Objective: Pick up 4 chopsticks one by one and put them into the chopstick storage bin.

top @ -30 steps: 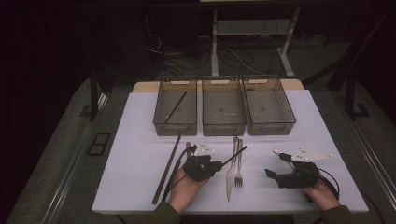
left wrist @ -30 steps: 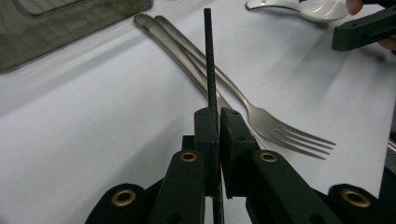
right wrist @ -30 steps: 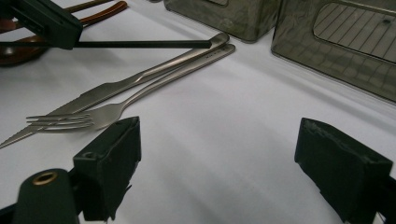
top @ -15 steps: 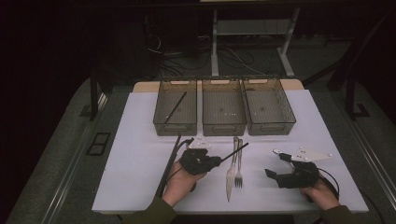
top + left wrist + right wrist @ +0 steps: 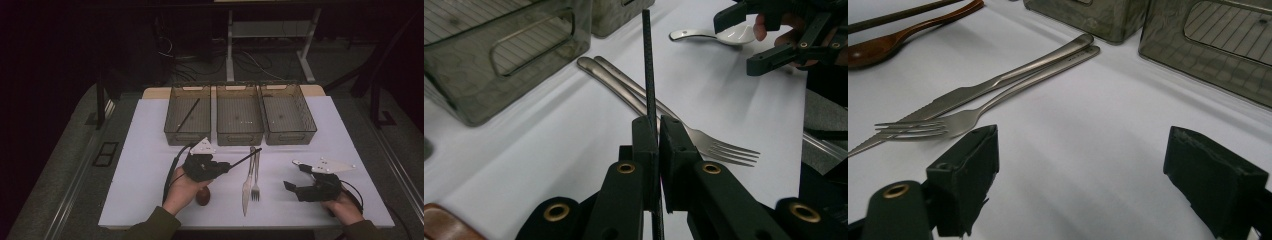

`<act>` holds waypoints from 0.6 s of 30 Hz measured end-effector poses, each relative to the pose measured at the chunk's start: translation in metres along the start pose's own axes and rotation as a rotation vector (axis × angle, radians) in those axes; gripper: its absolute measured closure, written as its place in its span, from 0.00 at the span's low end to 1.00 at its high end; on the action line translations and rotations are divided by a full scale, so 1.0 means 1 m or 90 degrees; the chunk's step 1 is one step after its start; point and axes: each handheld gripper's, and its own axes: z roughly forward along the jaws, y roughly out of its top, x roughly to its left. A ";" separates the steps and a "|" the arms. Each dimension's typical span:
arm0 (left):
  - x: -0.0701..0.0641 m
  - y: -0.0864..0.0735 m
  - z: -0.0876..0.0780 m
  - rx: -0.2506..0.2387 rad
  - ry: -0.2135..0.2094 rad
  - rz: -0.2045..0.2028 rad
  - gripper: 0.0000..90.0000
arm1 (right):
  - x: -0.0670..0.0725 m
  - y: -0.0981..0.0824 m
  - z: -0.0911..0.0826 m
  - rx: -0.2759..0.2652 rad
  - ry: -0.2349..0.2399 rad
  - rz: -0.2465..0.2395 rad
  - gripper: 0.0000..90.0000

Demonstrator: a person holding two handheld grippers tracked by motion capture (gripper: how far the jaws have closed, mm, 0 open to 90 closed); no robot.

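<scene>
My left gripper (image 5: 226, 166) is shut on a thin black chopstick (image 5: 246, 157), which is lifted off the white table and points toward the middle bin. In the left gripper view the two jaws (image 5: 658, 131) press together on the chopstick (image 5: 647, 60), which stands straight up between them. A second black chopstick (image 5: 188, 114) lies in the left bin (image 5: 172, 131). My right gripper (image 5: 296, 189) rests low at the front right, its jaws wide apart. Its pads (image 5: 968, 167) have only bare table between them.
Three grey bins stand in a row at the back, among them the middle bin (image 5: 240, 138) and the right bin (image 5: 311, 131). A knife (image 5: 246, 187) and a fork (image 5: 256, 176) lie side by side between my hands. A brown wooden spoon (image 5: 202, 196) lies under my left hand. A pale spoon (image 5: 724, 35) lies near the right gripper.
My left hand has risen and drifted left and away from me, carrying the chopstick with it. The right hand has stayed in place.
</scene>
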 end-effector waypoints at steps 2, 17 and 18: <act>0.002 0.001 -0.003 -0.003 -0.002 0.004 0.95 | 0.000 0.000 0.000 0.000 0.000 0.000 0.16; 0.021 0.003 -0.021 -0.012 0.010 -0.002 0.95 | 0.000 0.000 0.000 0.000 0.001 -0.001 0.16; 0.023 0.003 -0.022 -0.013 0.011 -0.003 0.95 | 0.000 0.000 0.000 0.000 0.001 -0.001 0.16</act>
